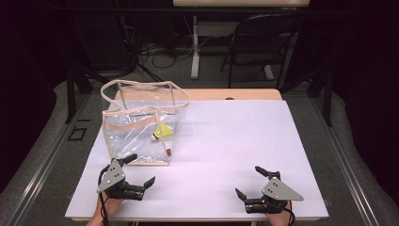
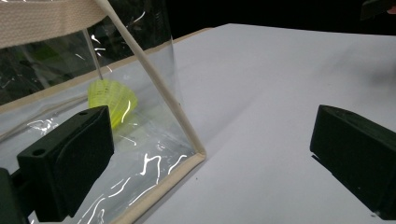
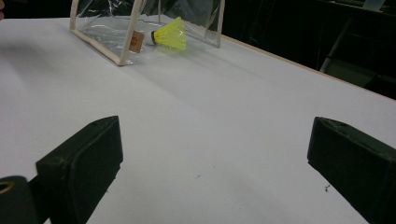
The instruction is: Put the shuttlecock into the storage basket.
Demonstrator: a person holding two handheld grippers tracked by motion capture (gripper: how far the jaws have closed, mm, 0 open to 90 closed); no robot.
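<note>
A clear plastic tote bag [image 1: 136,136] with beige trim and handles stands at the left of the white table top [image 1: 235,141]. Inside it, near its right wall, lies a yellow shuttlecock [image 1: 162,133]. My left gripper [image 1: 142,168] is open just in front of the bag's near edge, holding nothing. In the left gripper view the bag's corner [image 2: 187,130] and the shuttlecock [image 2: 114,98] sit close behind the left jaw. My right gripper [image 1: 248,181] is open at the near right, far from the bag. The right gripper view shows the bag [image 3: 128,35] and shuttlecock [image 3: 172,33] in the distance.
A strip of wooden table edge [image 1: 235,94] runs along the far side of the white top. Beyond it stand a dark chair [image 1: 263,42], a desk leg [image 1: 195,47] and floor cables [image 1: 160,52]. White surface lies between the two grippers.
</note>
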